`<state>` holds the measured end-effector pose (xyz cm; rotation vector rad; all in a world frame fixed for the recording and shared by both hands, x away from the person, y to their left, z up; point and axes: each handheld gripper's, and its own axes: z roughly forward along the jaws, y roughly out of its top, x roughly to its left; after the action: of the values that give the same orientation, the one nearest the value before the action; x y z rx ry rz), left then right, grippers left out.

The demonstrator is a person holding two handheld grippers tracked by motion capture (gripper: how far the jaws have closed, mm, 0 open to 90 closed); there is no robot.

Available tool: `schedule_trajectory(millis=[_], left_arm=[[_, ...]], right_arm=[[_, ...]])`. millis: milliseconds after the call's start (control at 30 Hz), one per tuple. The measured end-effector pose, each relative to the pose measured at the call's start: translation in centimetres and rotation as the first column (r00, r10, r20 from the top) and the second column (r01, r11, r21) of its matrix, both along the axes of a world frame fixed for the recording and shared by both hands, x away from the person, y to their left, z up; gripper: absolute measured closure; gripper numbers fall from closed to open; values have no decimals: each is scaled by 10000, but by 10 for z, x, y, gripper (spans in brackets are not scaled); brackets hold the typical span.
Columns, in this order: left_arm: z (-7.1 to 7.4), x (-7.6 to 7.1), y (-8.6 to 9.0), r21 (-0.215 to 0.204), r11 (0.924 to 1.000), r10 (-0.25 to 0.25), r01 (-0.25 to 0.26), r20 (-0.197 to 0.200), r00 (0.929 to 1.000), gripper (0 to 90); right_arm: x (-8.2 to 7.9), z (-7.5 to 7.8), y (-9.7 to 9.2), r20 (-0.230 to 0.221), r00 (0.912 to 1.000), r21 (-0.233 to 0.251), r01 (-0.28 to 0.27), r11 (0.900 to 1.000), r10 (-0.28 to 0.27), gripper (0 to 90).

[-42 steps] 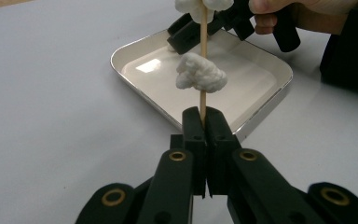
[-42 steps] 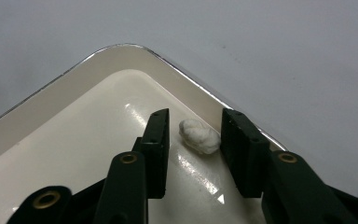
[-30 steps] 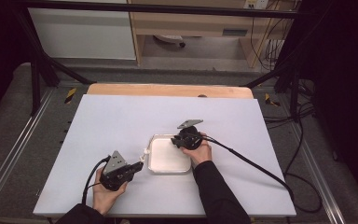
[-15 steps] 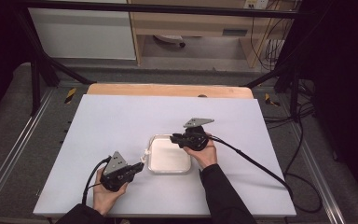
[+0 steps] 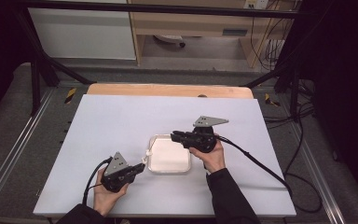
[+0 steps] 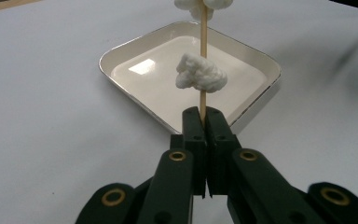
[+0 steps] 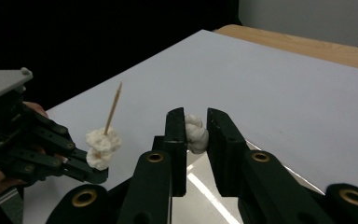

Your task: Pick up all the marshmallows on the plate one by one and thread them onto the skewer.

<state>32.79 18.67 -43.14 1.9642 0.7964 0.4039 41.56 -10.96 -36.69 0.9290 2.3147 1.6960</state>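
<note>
Wooden skewer (image 6: 203,56) stays clamped in the shut left gripper (image 6: 204,122). Right gripper (image 7: 196,128) pinches a white lump (image 7: 196,133) between its jaws. Misaligned approach could snap the skewer.

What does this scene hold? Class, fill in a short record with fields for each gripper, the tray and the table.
left gripper: shut on the wooden skewer, held upright, tip free
skewer load: two white fluffy lumps threaded on it
right gripper: shut on a third white lump, held above the tray
tray: white, square with rounded corners, nothing in it
table: white top, wooden edge at the far side
</note>
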Motion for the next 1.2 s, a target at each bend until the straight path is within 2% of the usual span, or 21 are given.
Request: schedule_trajectory(millis=[367,567,833,1200], left_arm=[[0,-1,-2,14,10000,-91,91,39,10000,886],[0,-1,-2,41,9999,-115,114,71,9999,886],[1,-1,-2,48,9999,-131,131,99,9999,886],[1,-1,-3,53,9999,-165,165,151,9997,886]], right_arm=[[-4,17,-7,53,9999,1083,-132,9940,127,787],[-5,25,-1,165,9996,1206,-253,9924,235,787],[-6,31,7,52,9986,1620,-534,9853,533,787],[-4,21,19,-351,9957,1619,-789,9836,857,784]])
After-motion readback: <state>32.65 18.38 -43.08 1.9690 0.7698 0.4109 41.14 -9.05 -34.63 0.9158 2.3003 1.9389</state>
